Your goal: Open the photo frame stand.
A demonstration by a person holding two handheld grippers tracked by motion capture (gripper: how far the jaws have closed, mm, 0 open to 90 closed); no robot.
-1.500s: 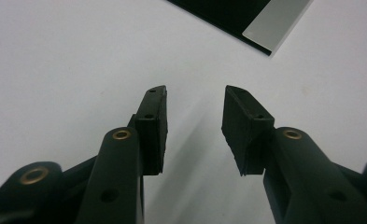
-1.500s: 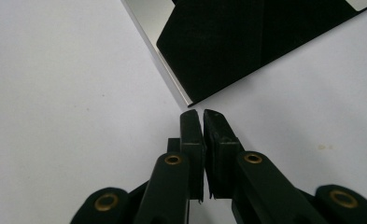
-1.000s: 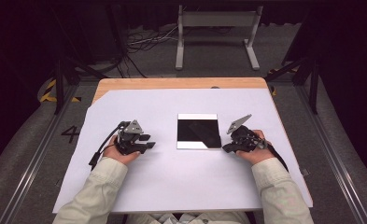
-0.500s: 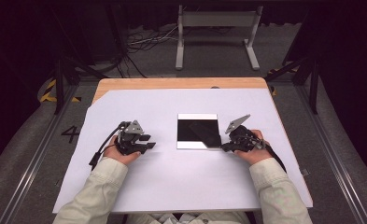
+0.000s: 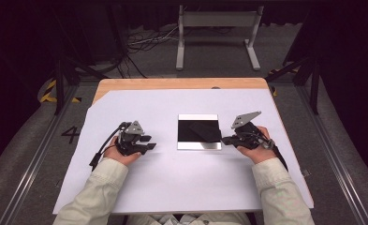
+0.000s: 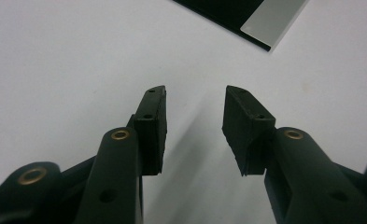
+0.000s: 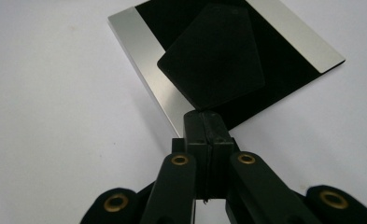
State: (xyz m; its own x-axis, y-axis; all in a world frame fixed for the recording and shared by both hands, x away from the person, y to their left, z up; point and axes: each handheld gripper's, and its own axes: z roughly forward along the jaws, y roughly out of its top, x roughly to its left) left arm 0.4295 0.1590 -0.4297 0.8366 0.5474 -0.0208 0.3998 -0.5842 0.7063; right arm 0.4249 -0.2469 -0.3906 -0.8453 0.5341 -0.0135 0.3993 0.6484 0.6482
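A square black plate (image 5: 198, 146) with silver strips along two edges lies flat in the middle of the white table cover. A thin black card (image 7: 214, 56) rests tilted over the plate's dark face, and my right gripper (image 7: 204, 116) is shut on the card's near corner. In the high view that gripper (image 5: 225, 139) sits at the plate's right edge with the card (image 5: 205, 131) reaching left from it. My left gripper (image 5: 150, 143) rests on the cover left of the plate. Its jaws are open with nothing between them (image 6: 195, 95), and a corner of the plate (image 6: 272, 21) lies ahead of them.
The white cover (image 5: 172, 187) spans most of a wooden table (image 5: 172, 83), whose far edge shows bare wood. Beyond the table stand a metal frame (image 5: 217, 28) and loose cables (image 5: 144, 42) on the floor. Rails run along both sides.
My right gripper, still shut on the card, has edged slightly toward the plate. The left hand has stayed where it was.
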